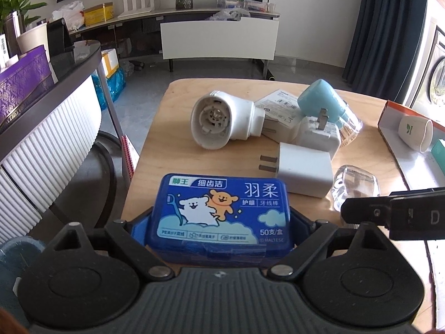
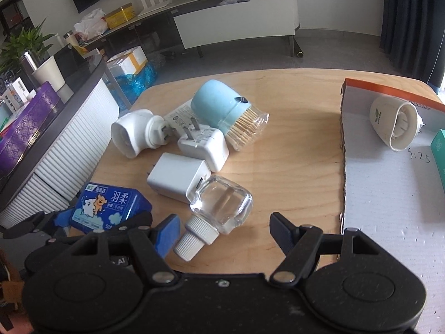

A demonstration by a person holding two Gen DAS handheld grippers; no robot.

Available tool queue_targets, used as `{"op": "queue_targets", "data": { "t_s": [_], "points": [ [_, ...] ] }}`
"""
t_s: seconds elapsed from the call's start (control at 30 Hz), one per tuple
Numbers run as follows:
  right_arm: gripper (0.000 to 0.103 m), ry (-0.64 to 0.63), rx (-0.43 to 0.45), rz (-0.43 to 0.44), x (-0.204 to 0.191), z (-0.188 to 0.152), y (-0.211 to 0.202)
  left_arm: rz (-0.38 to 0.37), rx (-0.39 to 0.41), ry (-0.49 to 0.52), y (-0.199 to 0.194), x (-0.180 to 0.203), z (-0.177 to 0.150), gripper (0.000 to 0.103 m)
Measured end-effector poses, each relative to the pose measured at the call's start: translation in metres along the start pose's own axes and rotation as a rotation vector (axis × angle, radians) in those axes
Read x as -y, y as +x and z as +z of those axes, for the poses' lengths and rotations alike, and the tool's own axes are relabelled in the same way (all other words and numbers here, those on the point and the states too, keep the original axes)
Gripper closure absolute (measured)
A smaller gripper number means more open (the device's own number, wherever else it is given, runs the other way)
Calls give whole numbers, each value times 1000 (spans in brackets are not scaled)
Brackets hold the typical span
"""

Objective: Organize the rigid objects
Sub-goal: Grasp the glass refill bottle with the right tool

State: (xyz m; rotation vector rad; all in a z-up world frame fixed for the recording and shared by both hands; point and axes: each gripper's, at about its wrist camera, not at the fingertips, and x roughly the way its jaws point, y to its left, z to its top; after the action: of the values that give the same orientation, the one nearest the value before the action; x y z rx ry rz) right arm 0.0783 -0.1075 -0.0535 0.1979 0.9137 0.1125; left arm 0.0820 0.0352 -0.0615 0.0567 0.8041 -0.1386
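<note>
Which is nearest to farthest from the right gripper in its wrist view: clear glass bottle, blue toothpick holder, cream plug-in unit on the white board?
From the right gripper, which is open:
1. clear glass bottle, just ahead, toward its left finger.
2. blue toothpick holder, farther ahead, mid-table.
3. cream plug-in unit, far right on the white board.
The last two are close; the order is less certain.

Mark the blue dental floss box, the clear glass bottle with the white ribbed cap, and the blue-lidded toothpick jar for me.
Blue dental floss box (image 1: 222, 211): left wrist view, on its printed lid.
Clear glass bottle with white ribbed cap (image 2: 222, 203): right wrist view, on the glass body.
Blue-lidded toothpick jar (image 2: 214, 103): right wrist view, on the blue lid.
</note>
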Motion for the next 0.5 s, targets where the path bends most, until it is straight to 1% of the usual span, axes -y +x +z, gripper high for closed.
{"op": "queue_targets", "data": {
  "t_s": [0.1,0.2,0.33,0.4,0.43,0.47,0.5],
  "points": [
    [17,11,-5,-6,-3,1,5,-10,8,-9,-5,-1,-2,9],
    [17,15,0,-1,-5,1,7,31,26,-7,-14,-2,-1,9],
    [16,13,6,-28,-8,2,13,62,24,-9,-20,-5,0,9],
    [16,-6,19,-42,-10,3,17,55,27,-25,-21,-8,1,9],
    [19,-16,25,-42,-10,4,18,53,27,-29,-21,-8,2,9],
    [23,-28,31,-47,-11,5,20,50,30,-33,-22,-9,2,9],
    [35,-45,37,-60,-12,5,20,44,32,-42,-22,-10,2,9]
  ]
}}
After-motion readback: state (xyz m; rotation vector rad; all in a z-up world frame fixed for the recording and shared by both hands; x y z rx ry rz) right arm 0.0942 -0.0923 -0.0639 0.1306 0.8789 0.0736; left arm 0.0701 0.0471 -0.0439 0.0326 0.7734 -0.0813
